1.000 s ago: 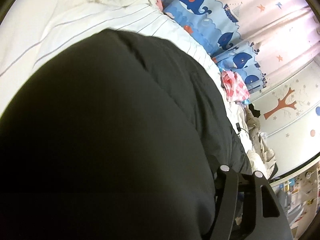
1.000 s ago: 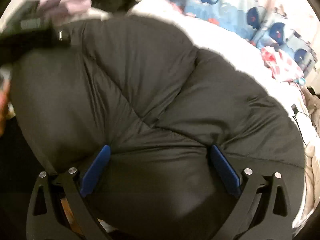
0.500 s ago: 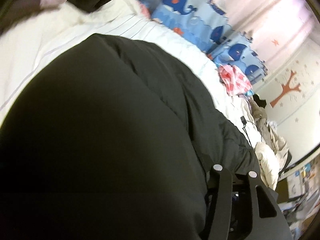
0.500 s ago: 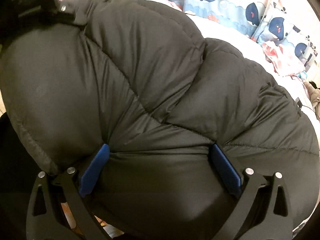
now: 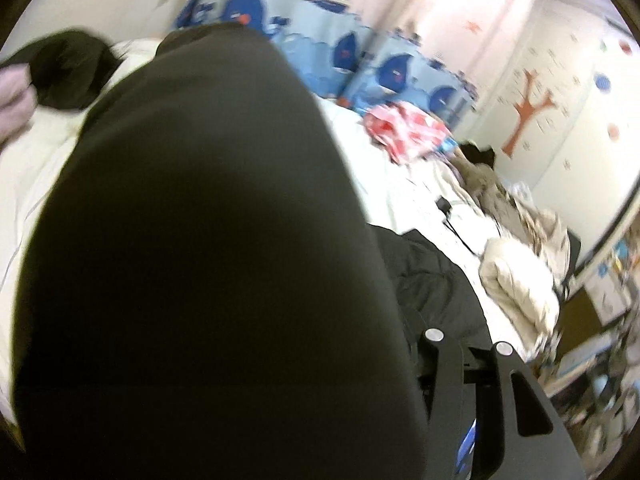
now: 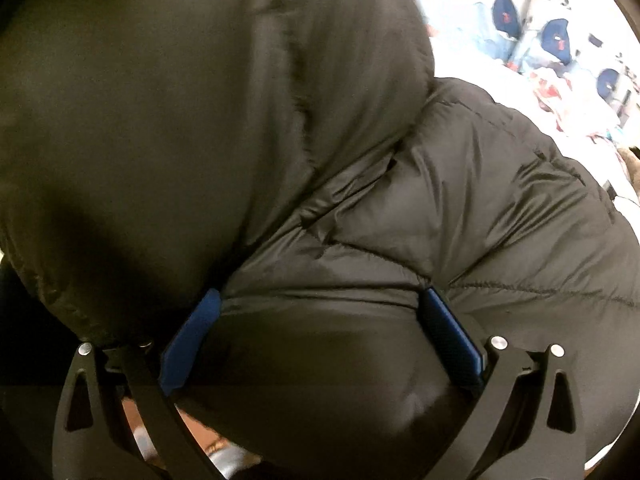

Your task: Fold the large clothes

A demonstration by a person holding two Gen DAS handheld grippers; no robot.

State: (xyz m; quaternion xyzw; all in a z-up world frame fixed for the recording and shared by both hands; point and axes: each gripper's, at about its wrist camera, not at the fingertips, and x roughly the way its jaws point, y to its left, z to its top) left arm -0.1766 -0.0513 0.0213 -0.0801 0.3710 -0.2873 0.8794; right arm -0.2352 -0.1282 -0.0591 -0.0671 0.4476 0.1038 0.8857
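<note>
1. Right wrist view: right gripper [image 6: 320,332] is seen with its blue pads [image 6: 191,338] set wide and pressed into a thick roll of the black puffer jacket [image 6: 460,208]; it is clamped on that bulge.
2. Left wrist view: left gripper [image 5: 436,384] is mostly buried by the jacket; only one finger [image 5: 560,420] is exposed. A fold is draped over it, so a grip cannot be confirmed from the frame.
3. Key relation: the jacket is spread on the white bed [image 5: 400,184], directly ahead of both tongs, long axis running away to the right toward the whale-print cushions [image 5: 332,52]. The raised flap is judged nearest the left hand, to be laid over the right-held part.
4. Material: slick matte nylon, quilted seams, puffy, springy fill; likely to rebound after folding.
5. Red-white checked garment [image 5: 404,132] and cream bundle [image 5: 516,280] lie well apart.
</note>
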